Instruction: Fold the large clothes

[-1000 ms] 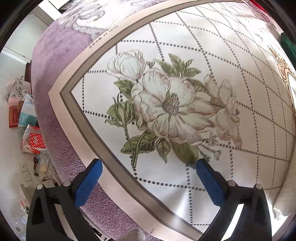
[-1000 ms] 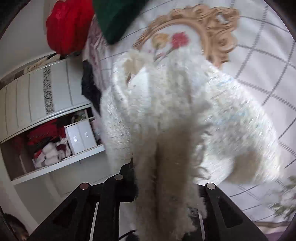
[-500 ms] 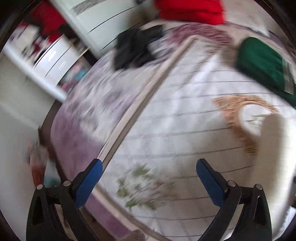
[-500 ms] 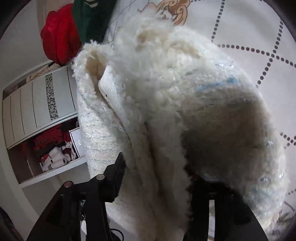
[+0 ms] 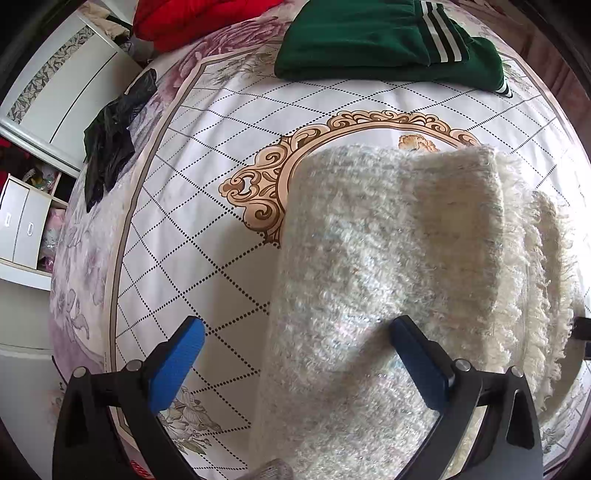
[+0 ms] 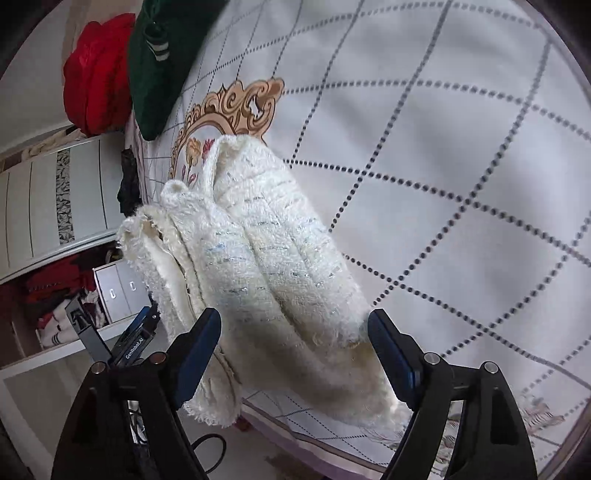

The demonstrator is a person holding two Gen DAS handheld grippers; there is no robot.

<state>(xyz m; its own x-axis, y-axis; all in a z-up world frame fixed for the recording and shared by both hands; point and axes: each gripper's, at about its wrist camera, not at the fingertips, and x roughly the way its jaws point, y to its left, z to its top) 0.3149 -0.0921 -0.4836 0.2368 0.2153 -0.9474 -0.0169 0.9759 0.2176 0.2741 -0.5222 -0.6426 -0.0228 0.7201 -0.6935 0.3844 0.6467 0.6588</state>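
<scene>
A cream fuzzy knit garment (image 5: pixel 399 258) lies folded on the bed's patterned cover (image 5: pixel 207 206), over its gold ornate frame print. My left gripper (image 5: pixel 295 365) is open, its blue pads astride the garment's near left edge, holding nothing. In the right wrist view the same garment (image 6: pixel 266 266) lies bunched at the bed edge, partly hanging over it. My right gripper (image 6: pixel 295 350) is open around its near end, and the jaws do not pinch it. The left gripper's body (image 6: pixel 129 343) shows at the lower left there.
A folded green garment with white stripes (image 5: pixel 384 40) and a red one (image 5: pixel 192 18) lie at the far end of the bed. A black item (image 5: pixel 110 136) lies at the bed's left edge. White wardrobe and shelves (image 5: pixel 33 122) stand to the left.
My right gripper has let go of the cream garment, which now rests on the bed. My left gripper has swung from the flower print to the garment's left edge.
</scene>
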